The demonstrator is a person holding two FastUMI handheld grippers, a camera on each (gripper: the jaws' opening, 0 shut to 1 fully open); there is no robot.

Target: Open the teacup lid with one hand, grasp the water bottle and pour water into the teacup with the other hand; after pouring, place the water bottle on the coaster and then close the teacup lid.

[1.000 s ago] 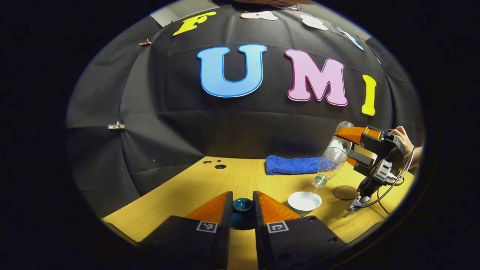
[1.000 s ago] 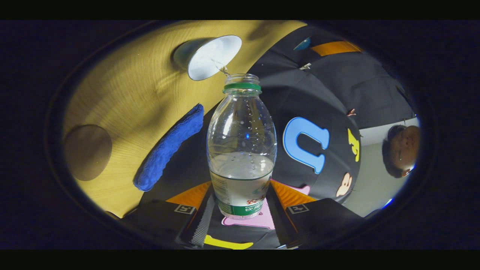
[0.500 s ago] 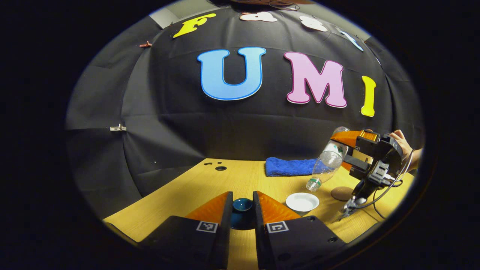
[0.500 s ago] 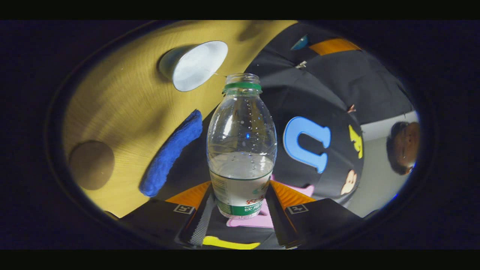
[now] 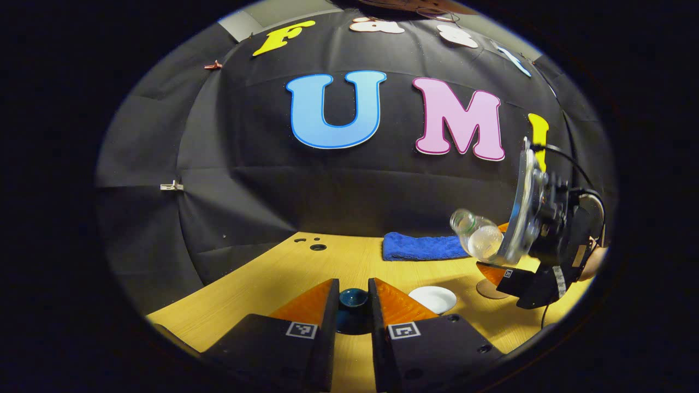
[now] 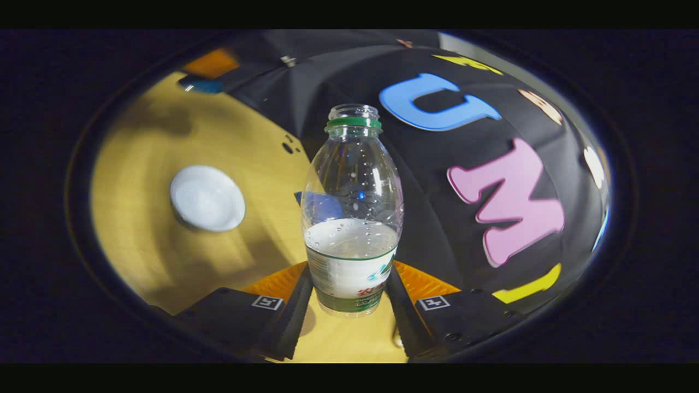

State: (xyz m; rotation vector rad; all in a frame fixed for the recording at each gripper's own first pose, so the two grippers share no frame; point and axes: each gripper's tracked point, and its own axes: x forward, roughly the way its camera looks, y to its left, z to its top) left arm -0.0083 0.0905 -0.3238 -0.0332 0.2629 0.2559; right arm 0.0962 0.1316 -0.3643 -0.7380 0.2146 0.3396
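Observation:
My left gripper (image 5: 353,292) is shut on a dark teal teacup lid (image 5: 353,311), held low over the wooden table. To its right the white teacup (image 5: 433,299) stands uncovered; the right gripper view shows the teacup (image 6: 207,197) with liquid inside. My right gripper (image 6: 349,295) is shut on the base of a clear water bottle (image 6: 352,207), uncapped and about a third full. In the left gripper view the bottle (image 5: 475,236) leans with its mouth up and to the left. The right gripper (image 5: 486,248) holds it above the brown coaster (image 5: 485,289), which is partly hidden.
A folded blue towel (image 5: 420,246) lies at the back of the table (image 5: 284,273), behind the teacup. Small holes (image 5: 317,246) mark the tabletop at the back left. A hand (image 5: 592,261) holds the right gripper at the far right.
The bottle has swung from mouth-down over the teacup to mouth-up and moved right, towards the coaster. The stream of water has stopped. The left gripper has stayed put with the lid.

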